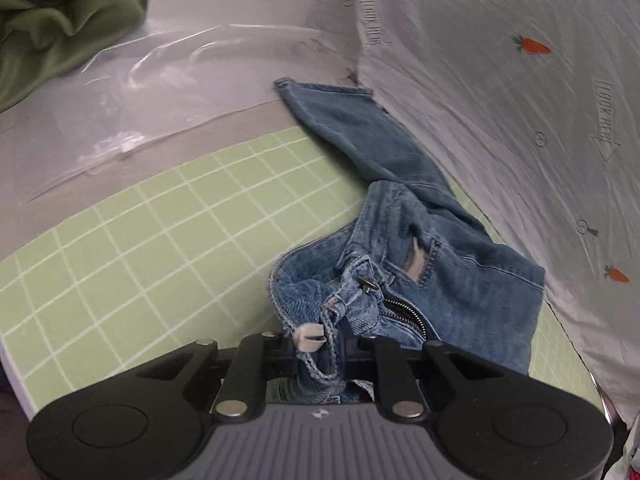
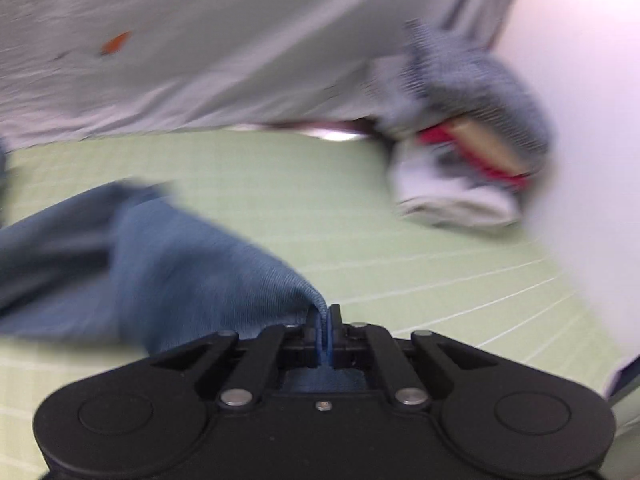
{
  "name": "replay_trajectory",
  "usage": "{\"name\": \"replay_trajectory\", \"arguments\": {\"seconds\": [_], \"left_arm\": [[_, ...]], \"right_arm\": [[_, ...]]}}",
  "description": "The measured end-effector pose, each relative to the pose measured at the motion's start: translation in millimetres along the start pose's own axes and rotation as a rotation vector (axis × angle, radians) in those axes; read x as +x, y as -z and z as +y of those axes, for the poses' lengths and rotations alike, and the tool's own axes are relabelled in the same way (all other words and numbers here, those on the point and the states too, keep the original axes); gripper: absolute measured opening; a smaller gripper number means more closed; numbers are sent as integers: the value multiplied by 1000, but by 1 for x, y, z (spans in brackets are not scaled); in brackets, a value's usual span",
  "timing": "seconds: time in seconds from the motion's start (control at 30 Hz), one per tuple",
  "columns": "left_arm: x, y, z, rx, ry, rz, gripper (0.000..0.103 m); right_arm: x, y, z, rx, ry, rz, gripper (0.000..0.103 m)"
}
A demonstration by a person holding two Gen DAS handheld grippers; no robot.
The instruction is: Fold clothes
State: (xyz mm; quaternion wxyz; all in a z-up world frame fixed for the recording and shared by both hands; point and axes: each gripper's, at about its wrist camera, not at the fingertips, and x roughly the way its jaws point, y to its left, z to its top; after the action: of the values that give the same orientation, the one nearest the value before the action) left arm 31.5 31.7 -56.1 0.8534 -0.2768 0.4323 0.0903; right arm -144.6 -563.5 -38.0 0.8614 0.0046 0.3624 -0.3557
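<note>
Small blue jeans (image 1: pixel 404 240) lie crumpled on the green grid mat (image 1: pixel 140 232), one leg stretching away to the far edge. My left gripper (image 1: pixel 320 344) is shut on the waistband near the button and open zip. In the blurred right wrist view, my right gripper (image 2: pixel 323 320) is shut on a fold of the blue denim (image 2: pixel 168 260), which trails off to the left over the green mat (image 2: pixel 300 208).
A white cloth with carrot prints (image 1: pixel 520 100) hangs along the right side and shows in the right wrist view (image 2: pixel 200 60). Clear plastic (image 1: pixel 168 80) and a green garment (image 1: pixel 60 12) lie beyond the mat. A bundle of grey, white and red clothes (image 2: pixel 472 140) sits at the right.
</note>
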Motion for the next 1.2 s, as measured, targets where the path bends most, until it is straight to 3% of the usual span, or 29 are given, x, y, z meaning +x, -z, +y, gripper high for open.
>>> {"name": "replay_trajectory", "arguments": {"seconds": [0.13,0.17,0.2,0.33,0.4,0.47,0.53,0.83,0.93,1.17,1.2], "left_arm": [[0,17,22,-8,-55,38,19],[-1,22,22,-5,-57,43,19],[-1,26,22,-8,-62,44,19],[-3,35,23,-38,-80,35,23],[-3,37,21,-31,-96,36,24],[-2,39,18,-19,-110,40,26],[-1,40,16,-13,-121,44,34],[2,53,4,-4,-146,53,70],[6,60,0,3,-163,67,73],[9,64,-3,5,-187,75,76],[10,64,-3,7,-191,78,76]], "right_arm": [[18,3,-20,34,-1,59,5],[23,7,-17,23,-3,90,11],[24,12,-13,34,1,107,24],[14,33,1,107,20,122,37],[2,42,7,118,-4,108,54],[-8,50,15,103,-18,96,59],[-16,57,23,87,-44,92,69],[-28,89,38,62,-111,174,72],[-27,97,41,19,-115,193,72],[-15,107,38,-59,-33,207,71],[-14,107,36,-61,-29,203,68]]}}
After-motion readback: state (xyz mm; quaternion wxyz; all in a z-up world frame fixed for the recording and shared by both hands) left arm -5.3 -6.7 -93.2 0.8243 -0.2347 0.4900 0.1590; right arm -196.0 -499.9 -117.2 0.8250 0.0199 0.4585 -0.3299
